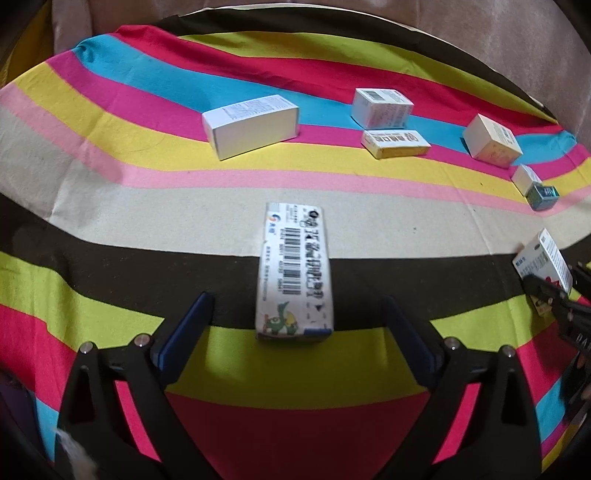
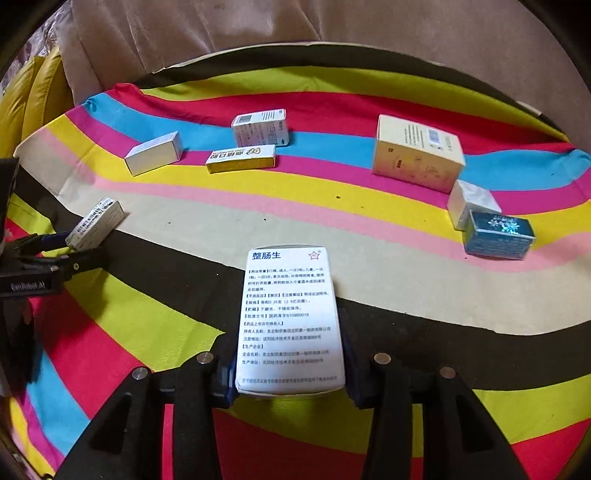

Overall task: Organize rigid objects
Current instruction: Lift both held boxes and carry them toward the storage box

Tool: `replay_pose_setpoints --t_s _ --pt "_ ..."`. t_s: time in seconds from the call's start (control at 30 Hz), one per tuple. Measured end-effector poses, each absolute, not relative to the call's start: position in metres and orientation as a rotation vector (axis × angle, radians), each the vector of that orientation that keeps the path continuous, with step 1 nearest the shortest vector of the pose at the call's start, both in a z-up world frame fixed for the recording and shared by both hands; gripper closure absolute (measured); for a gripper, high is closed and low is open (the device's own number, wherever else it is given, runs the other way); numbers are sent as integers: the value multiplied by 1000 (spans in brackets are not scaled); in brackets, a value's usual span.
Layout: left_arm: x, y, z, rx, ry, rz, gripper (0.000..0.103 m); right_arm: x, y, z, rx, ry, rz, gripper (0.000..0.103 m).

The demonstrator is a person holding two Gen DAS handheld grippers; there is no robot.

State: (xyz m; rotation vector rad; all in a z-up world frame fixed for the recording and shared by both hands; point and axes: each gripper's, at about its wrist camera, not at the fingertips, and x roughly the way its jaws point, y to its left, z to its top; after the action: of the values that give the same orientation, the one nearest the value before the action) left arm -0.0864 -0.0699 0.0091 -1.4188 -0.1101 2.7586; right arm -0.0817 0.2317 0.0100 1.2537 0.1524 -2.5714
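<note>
Barcode box (image 1: 294, 271) lies on the striped cloth (image 1: 110, 192) between the spread, non-contacting fingers of the left gripper (image 1: 295, 321). Only the right wrist view shows the right gripper (image 2: 290, 365) clamped on a white text-printed box (image 2: 291, 321). Five boxes lie beyond; beige fabric (image 2: 332, 22) backs the cloth.

The white box (image 2: 291, 325) is headed "整肠生"; the left gripper (image 2: 79, 251) body reads "GenRobot.AI".

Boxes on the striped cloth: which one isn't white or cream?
The dark blue box with the sparkly pattern, at the right, touching a small white box. Every other box is white, cream or yellow-edged.
</note>
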Motion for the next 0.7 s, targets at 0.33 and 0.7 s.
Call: replay_pose_setpoints --t_s 0.33,0.7 --pt "-88 -75 9 -1442 -127 2790 7 -82 231 7 1250 160 -2611 62" --pt "-111 -72 15 -1529 -80 2816 60 -82 232 8 1251 145 -2608 62"
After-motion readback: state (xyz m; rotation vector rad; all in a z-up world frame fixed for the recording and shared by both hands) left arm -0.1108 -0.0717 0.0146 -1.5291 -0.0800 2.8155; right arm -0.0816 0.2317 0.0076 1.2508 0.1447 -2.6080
